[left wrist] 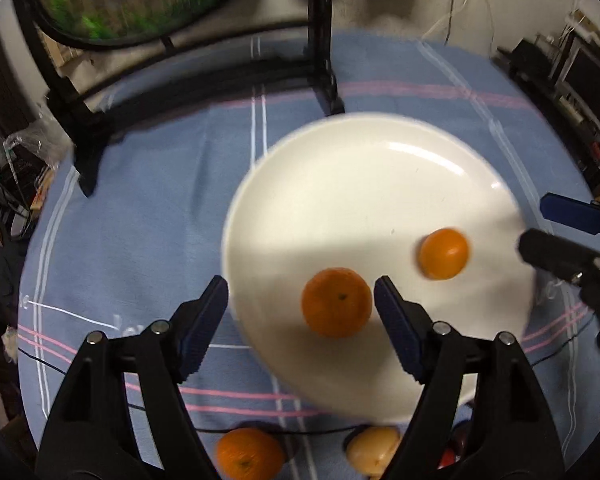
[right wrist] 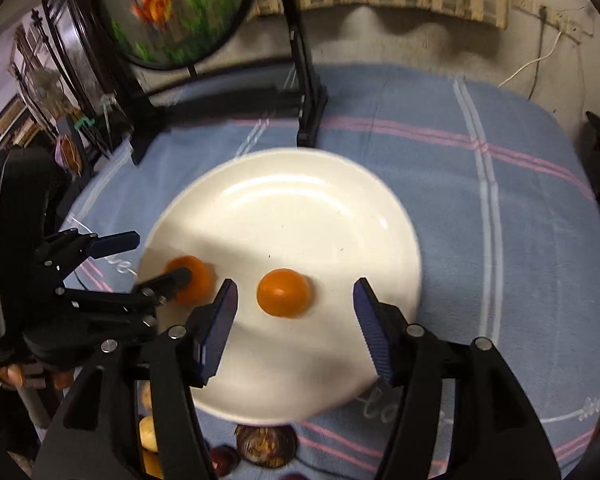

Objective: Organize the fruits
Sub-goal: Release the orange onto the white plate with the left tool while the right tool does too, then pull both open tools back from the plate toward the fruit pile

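Two small round orange mandarins lie on the round white ceramic plate (left wrist: 380, 184), well apart from each other. Between the blue pads of my left gripper (left wrist: 301, 312), whose jaws stand wide, sits the darker mandarin (left wrist: 336, 302), touching neither pad. My right gripper (right wrist: 296, 322) is likewise spread wide around the paler, smoother mandarin (right wrist: 285, 292), which rests free on the plate with clear gaps on both sides.

From my left wrist view, the right gripper's fingers reach in at the right edge, just beside the paler fruit. The plate sits on a blue cloth (left wrist: 148, 200) with pink and white stripes. Near me, off the plate, lie a third orange mandarin (left wrist: 249, 458) and a pale yellow rounded fruit (left wrist: 374, 450) (both partly hidden by my own black finger frames). Behind the plate stand a black stand (right wrist: 310, 92) and a round black-rimmed panel (right wrist: 180, 8), blurred.
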